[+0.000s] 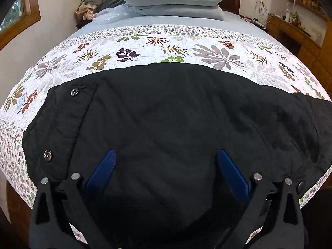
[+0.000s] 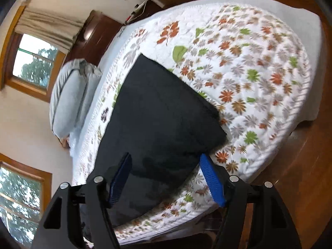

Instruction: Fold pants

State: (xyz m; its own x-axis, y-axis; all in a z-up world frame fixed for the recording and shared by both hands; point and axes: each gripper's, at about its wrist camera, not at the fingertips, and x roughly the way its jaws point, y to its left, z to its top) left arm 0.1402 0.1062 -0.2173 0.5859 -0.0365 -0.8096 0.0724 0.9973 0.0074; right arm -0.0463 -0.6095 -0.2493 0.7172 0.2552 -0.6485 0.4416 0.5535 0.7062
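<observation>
- Nearest the cameras, the left gripper [image 1: 166, 174] hangs wide open and empty; the right gripper [image 2: 166, 178] stands partly open, gripping nothing.
- Beyond, black pants [image 1: 166, 114] lie flat on the floral quilt [image 1: 207, 47].
- Soft, light, limp cloth; pinch its edges.

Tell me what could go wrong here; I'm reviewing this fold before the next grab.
1. The black quilted pants lie close to the bed's near edge, so a tug might drag them off.
2. The left gripper, fingers wide, may pinch one layer only.
3. The metal snap buttons could catch on the floral quilt.
</observation>
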